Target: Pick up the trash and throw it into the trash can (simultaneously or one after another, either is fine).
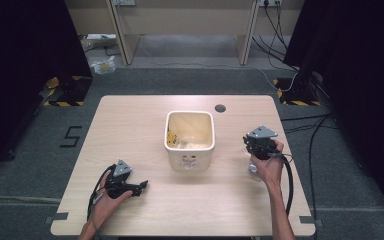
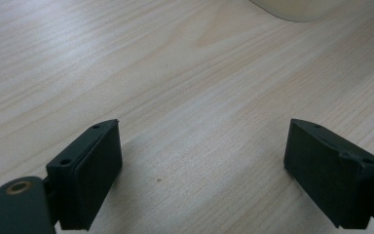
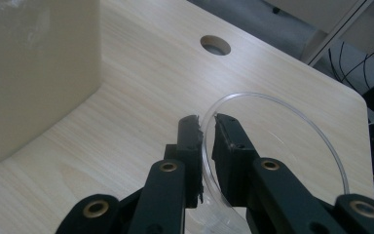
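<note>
Clear cup rim pinched by right tool; left tool idle and open.

A thin, transparent, round-rimmed plastic cup (image 3: 277, 146) is seen in the right gripper view, its wall clamped between the matte black pads of the right tool (image 3: 208, 127), which is closed on it with one pad inside the rim and one outside. In the high view the cup (image 1: 253, 168) appears only as a faint glassy patch under the right tool (image 1: 256, 152), at 3 o'clock from a cream, square-mouthed, round-cornered plastic bin (image 1: 190, 140) at table centre. The bin's contents are shown in the high view alone; its smooth outer wall is seen in the right gripper view. The pale wood-grain table (image 1: 145, 200) carries a round cable hole (image 1: 220, 108) at 12 o'clock. The left tool (image 2: 202, 170), at 7 o'clock from the bin, is held wide open over bare grain, with nothing between its flat pads.
</note>
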Tool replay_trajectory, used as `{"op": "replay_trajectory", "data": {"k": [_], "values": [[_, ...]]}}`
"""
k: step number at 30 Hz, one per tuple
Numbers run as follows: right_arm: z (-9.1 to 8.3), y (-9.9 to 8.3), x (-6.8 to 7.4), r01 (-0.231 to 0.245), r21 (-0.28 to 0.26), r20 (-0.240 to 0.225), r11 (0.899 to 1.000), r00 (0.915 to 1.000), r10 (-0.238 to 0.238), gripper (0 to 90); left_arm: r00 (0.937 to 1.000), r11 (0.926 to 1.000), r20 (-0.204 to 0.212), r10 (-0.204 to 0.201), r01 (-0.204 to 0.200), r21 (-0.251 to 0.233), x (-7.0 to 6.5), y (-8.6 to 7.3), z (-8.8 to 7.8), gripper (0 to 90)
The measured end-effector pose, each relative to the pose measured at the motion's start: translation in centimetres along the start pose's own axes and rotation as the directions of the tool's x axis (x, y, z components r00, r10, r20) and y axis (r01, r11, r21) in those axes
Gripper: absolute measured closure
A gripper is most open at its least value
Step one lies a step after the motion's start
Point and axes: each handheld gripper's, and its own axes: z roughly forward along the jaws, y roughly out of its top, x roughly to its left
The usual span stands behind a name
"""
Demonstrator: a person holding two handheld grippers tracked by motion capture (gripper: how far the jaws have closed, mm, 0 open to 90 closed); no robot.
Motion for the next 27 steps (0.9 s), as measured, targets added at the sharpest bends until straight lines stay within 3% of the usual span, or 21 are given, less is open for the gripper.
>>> {"op": "replay_trajectory", "data": {"k": [27], "values": [[-1.7, 1.0, 0.6, 0.000, -0.064, -0.037, 0.998, 0.9993, -0.003, 81.7, 1.0000, 1.0000, 0.000, 0.000, 0.000, 0.001, 0.0, 0.0, 0.0, 13.0]]}}
